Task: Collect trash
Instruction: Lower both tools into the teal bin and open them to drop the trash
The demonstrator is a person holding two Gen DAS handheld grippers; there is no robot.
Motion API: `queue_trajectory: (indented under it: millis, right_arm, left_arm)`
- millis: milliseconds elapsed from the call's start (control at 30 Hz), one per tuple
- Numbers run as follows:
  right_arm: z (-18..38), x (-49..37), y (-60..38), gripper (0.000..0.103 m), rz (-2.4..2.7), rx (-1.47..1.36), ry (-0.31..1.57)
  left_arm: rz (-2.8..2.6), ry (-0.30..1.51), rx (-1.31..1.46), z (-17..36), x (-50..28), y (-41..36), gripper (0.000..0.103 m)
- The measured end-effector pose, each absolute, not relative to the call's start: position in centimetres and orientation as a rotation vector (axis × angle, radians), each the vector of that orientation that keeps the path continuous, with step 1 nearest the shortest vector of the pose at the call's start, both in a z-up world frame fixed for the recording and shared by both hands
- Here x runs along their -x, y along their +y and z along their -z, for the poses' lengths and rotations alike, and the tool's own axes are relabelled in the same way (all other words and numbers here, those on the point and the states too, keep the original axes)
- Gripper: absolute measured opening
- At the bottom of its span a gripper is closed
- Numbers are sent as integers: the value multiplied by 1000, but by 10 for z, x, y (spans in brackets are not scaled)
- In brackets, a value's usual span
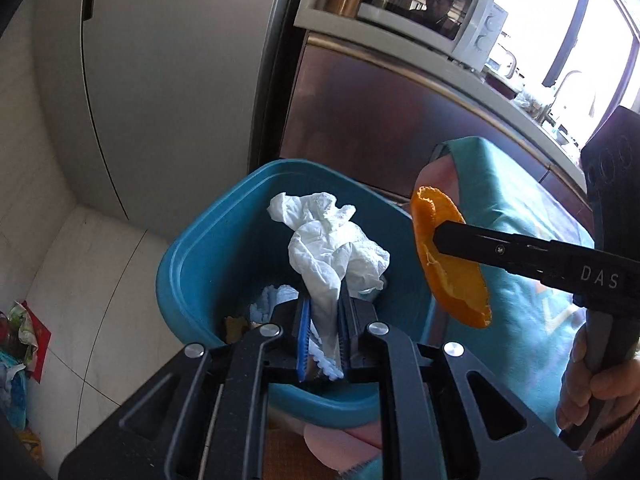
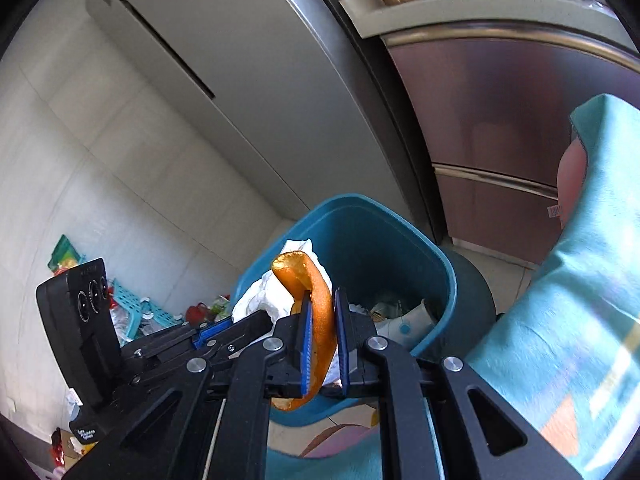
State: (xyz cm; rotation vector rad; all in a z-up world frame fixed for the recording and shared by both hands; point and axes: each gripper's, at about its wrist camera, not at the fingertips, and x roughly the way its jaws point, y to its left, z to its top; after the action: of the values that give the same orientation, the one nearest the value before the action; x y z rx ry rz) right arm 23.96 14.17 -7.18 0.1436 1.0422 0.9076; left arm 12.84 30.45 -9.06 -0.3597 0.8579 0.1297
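Observation:
A blue trash bin (image 1: 208, 248) stands on the floor below both grippers, with scraps lying in its bottom. My left gripper (image 1: 325, 304) is shut on a crumpled white tissue (image 1: 332, 240), which hangs over the bin's opening. My right gripper (image 2: 325, 300) is shut on an orange peel (image 2: 320, 312) and holds it above the bin (image 2: 400, 248), beside the tissue (image 2: 264, 296). In the left wrist view the right gripper (image 1: 440, 236) reaches in from the right with the peel (image 1: 444, 264) at the bin's right rim. The left gripper (image 2: 216, 332) shows at lower left in the right wrist view.
A grey fridge (image 1: 168, 80) and a brown cabinet (image 1: 380, 120) stand behind the bin. A teal tablecloth (image 1: 512, 216) hangs at the right. A microwave (image 1: 432, 12) sits on the counter. Loose clutter (image 2: 132, 312) lies on the tiled floor at the left. A hand (image 1: 592, 384) grips the right handle.

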Motion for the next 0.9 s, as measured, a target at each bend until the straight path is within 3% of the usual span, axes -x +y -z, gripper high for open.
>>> queue_trajectory:
  millis: [233, 300, 533, 767, 900]
  right_arm:
    - [84, -250, 154, 20, -839, -147, 1082]
    - [82, -250, 152, 27, -834, -145, 1076]
    - [80, -243, 143, 28, -856, -169, 1047]
    - [61, -208, 102, 58, -872, -165, 915]
    - [45, -176, 77, 74, -833, -129, 786]
  left_arm:
    - [-123, 908, 384, 115, -152, 312, 17]
    - [-124, 913, 393, 119, -155, 313, 25]
    - [-135, 906, 395, 122, -146, 306, 31]
    - [-186, 791, 320, 89, -109, 284, 51]
    - [-205, 693, 272, 64, -84, 262, 76]
